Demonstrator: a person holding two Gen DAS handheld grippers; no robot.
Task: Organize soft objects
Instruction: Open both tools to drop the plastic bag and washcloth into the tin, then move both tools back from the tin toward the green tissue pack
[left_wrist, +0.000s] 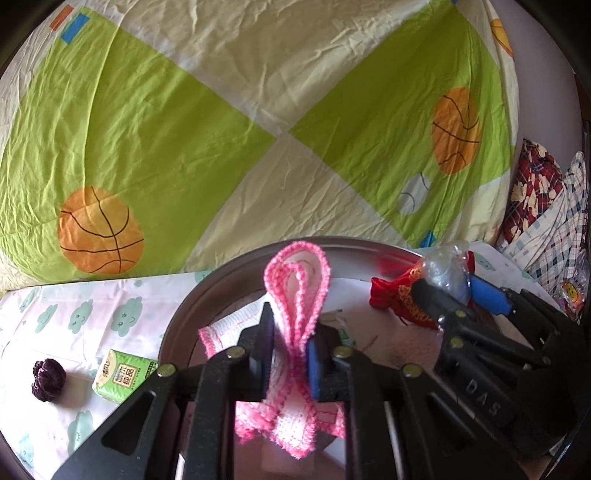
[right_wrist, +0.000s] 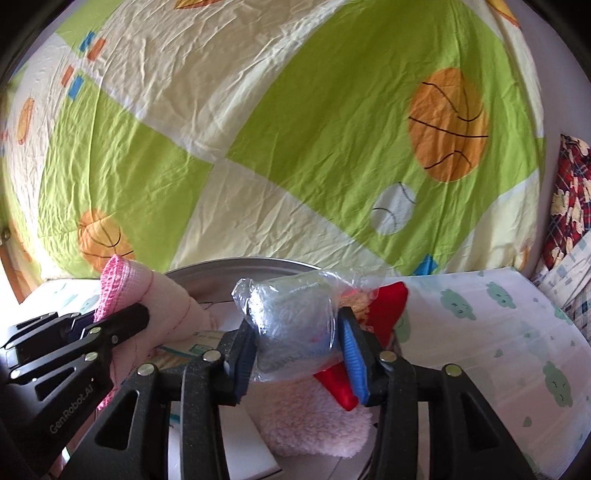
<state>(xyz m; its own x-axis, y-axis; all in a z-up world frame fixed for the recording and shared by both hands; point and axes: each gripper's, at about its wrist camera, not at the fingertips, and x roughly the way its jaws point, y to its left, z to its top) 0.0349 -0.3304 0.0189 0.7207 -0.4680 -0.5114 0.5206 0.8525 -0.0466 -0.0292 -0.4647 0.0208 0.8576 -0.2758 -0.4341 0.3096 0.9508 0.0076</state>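
A white cloth with a pink fringe (left_wrist: 295, 280) stands in folded loops between the pads of my left gripper (left_wrist: 290, 332), which is shut on it above a round metal basin (left_wrist: 221, 277). In the right wrist view the same cloth (right_wrist: 147, 291) shows at the left. My right gripper (right_wrist: 295, 325) is shut on a clear plastic bag with something pale and fluffy inside (right_wrist: 291, 325), also over the basin (right_wrist: 258, 264). A red pouch with gold embroidery (left_wrist: 395, 295) sits right behind that bag; whether the pads hold it too I cannot tell.
A pink fluffy item (right_wrist: 314, 417) and a flat packet (right_wrist: 192, 347) lie in the basin. On the cloud-print sheet (left_wrist: 92, 317) lie a green tissue pack (left_wrist: 122, 376) and a dark purple lump (left_wrist: 48, 378). A basketball-print quilt (left_wrist: 258, 110) rises behind; plaid clothes (left_wrist: 535, 192) are piled right.
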